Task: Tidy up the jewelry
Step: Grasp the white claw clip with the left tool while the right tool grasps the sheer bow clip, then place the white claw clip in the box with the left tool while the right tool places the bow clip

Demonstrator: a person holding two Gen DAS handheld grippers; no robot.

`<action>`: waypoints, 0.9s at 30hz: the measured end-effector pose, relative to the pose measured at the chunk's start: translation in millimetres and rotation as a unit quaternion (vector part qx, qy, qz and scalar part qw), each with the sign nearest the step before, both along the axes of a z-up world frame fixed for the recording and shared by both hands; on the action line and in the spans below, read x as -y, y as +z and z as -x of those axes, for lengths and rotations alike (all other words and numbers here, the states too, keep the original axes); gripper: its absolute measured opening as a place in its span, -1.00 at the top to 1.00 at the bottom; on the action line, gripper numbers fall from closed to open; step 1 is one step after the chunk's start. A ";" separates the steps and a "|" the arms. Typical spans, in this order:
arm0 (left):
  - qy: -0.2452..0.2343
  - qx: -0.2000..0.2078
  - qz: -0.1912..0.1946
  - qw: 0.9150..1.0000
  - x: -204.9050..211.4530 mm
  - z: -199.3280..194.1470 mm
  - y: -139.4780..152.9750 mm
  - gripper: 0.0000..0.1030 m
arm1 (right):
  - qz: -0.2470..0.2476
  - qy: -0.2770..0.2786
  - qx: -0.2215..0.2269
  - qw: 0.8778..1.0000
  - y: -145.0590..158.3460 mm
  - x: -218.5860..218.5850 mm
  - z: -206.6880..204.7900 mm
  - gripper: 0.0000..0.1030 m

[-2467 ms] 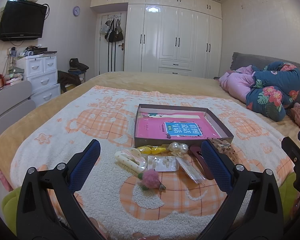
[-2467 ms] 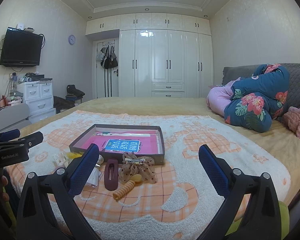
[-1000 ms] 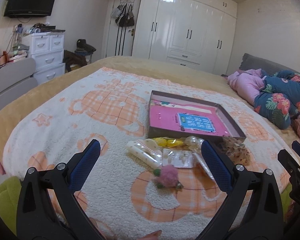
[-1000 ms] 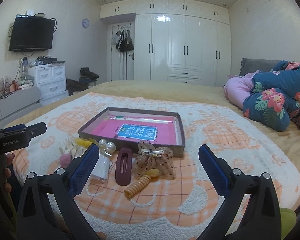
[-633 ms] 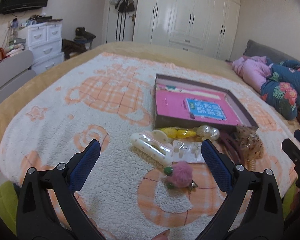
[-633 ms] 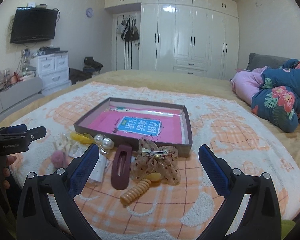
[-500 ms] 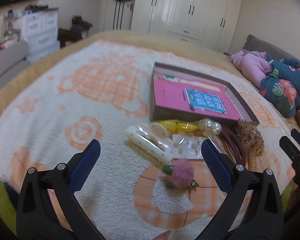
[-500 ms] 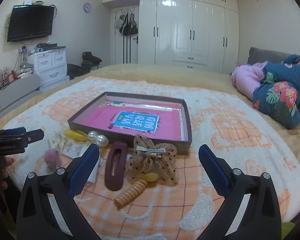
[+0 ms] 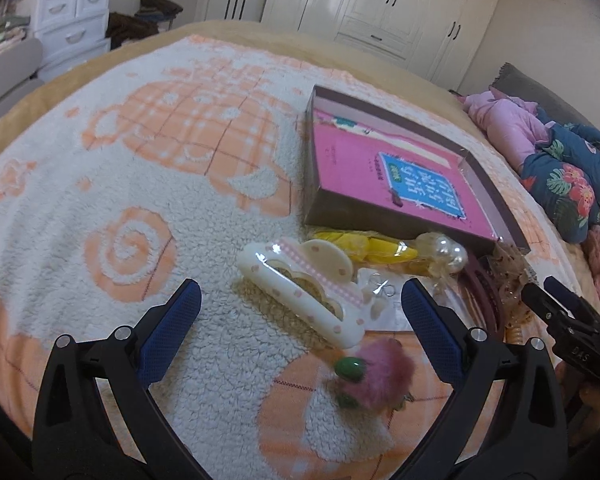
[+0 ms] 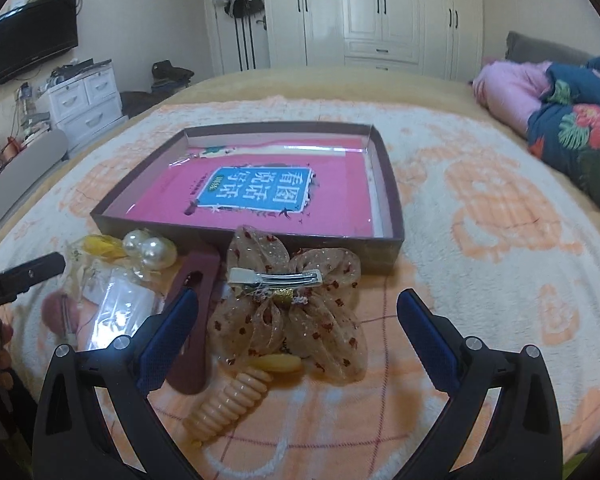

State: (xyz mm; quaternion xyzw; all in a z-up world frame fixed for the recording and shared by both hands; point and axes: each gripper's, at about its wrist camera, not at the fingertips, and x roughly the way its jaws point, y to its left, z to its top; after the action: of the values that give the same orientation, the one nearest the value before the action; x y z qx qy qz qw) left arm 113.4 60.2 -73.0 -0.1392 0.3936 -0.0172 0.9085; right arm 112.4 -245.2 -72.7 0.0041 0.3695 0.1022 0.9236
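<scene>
Left gripper (image 9: 300,308) is angled down over the blanket (image 9: 112,184) on the bed, jaws released and wide, nothing between them; the white polka-dot hair claw (image 9: 300,288) lies just ahead between the blue pads (image 9: 168,336). Right gripper (image 10: 298,320) is also tilted down, jaws released, empty, with the sheer dotted bow clip (image 10: 292,316) lying between its fingers.

Jewelry pile sits on the blanket against the near wall of the shallow box (image 10: 392,196), which holds a pink book (image 10: 260,188). Visible there: pearl piece (image 10: 150,248), yellow item in a wrapper (image 9: 364,246), maroon clip (image 10: 196,300), ribbed peach clip (image 10: 228,408), pink pompom clip (image 9: 374,376) with a green bead.

Pompom is motion-blurred in the left view. Earring card (image 9: 380,292) is partly hidden behind the hair claw; the clear packet (image 10: 116,312) contents are unreadable. Maroon clip is partly covered by the right gripper's left finger. The other gripper's tip pokes in at each frame's edge.

Versus 0.5 s ago: both cameras are closer and pitched lower, items appear larger, the TV is out of the left view. Items are unmoved.
</scene>
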 end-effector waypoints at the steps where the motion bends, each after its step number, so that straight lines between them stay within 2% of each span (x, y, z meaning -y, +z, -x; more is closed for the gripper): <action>1: 0.000 -0.002 0.005 1.000 -1.1 -1.7 -1.7 -0.73 | -0.002 -0.001 -0.005 1.000 -2.5 0.0 -2.7 -0.87; 2: 0.000 -0.005 0.010 1.000 -2.2 -2.9 -3.5 -0.64 | -0.005 -0.001 -0.008 1.000 -3.7 0.1 -4.0 -0.87; 4: 0.003 -0.013 0.019 1.000 -3.9 -6.1 -7.5 -0.59 | -0.013 0.001 -0.010 1.000 -6.0 1.1 -5.4 -0.85; 6: 0.005 -0.015 0.018 1.000 -3.6 -8.2 -10.0 -0.49 | -0.009 0.005 -0.010 1.000 -7.0 0.6 -6.6 -0.58; 9: 0.003 -0.013 0.016 1.000 -2.1 -9.8 -10.5 -0.37 | -0.012 0.011 -0.009 1.000 -8.2 1.1 -6.1 -0.28; 11: -0.001 -0.012 0.014 1.000 -0.4 -10.5 -9.9 -0.12 | -0.013 0.014 -0.006 1.000 -7.8 2.0 -3.4 -0.07; 15: -0.006 -0.011 0.012 1.000 -0.1 -12.3 -10.0 -0.12 | -0.011 0.016 0.011 1.000 -3.5 0.5 2.9 0.20; 21: -0.007 -0.001 0.022 1.000 -6.0 -6.7 -6.1 -0.11 | -0.008 0.014 0.040 0.999 6.7 4.4 13.1 0.37; 27: 0.001 0.030 0.013 0.999 -14.1 7.8 11.8 -0.11 | -0.009 0.004 0.062 0.998 17.0 12.3 20.7 0.40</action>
State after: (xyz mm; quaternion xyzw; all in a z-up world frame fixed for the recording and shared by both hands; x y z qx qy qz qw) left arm 105.6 74.3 -61.1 -0.1507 0.3654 -0.0256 0.9182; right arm 91.7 -257.5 -55.7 0.0048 0.3109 0.1089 0.9442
